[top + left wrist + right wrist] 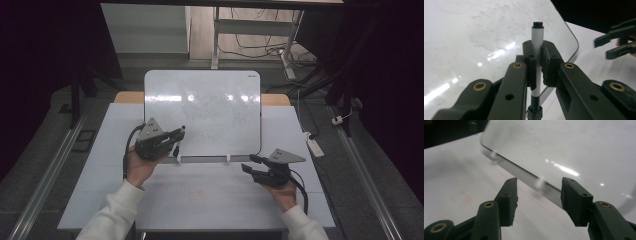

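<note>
The left gripper (537,65) was clamped on a white marker (537,40), holding it upright over the lower left part of the whiteboard (215,107). The right gripper (539,200) stood apart with nothing between its jaws, near the board's bottom tray (205,159), over the worktop (210,190).

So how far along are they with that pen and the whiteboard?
Done: the left gripper is shut on the marker, cap end up, over the whiteboard. In hand: the right gripper is open, nothing between its jaws, near the board's bottom tray. Left: the board carries only faint smudges, so any uncapping and writing seems yet to start.
</note>
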### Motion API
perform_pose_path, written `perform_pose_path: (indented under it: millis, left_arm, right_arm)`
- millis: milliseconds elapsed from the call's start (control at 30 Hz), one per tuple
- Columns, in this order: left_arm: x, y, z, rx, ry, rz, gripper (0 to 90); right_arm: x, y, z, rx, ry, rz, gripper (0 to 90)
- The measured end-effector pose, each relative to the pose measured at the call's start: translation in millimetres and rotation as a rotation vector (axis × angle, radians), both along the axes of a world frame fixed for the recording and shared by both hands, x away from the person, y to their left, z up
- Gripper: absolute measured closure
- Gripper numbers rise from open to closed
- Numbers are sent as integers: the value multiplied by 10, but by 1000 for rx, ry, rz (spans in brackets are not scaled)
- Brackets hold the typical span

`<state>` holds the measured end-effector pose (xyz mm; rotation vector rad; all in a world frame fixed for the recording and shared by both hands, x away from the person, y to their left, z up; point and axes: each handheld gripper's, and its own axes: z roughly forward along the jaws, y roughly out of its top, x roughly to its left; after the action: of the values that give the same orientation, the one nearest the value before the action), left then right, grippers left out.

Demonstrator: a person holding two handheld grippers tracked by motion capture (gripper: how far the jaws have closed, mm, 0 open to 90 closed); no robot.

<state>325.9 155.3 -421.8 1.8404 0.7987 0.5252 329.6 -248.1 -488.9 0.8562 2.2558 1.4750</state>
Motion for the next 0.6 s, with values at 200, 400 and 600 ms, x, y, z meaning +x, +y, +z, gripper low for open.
perform_pose_path:
  millis: [200,400,600]
  left_arm:
    - [85,104,62,-18,1,34,812]
    - [280,202,220,-22,4,75,811]
    - [565,300,432,8,13,140,811]
  right_arm:
    - [-17,-288,-28,-5,-3,-72,462]
    - [6,-331,-43,-39,-28,-89,459]
    - [10,-314,-71,-59,-30,-81,459]
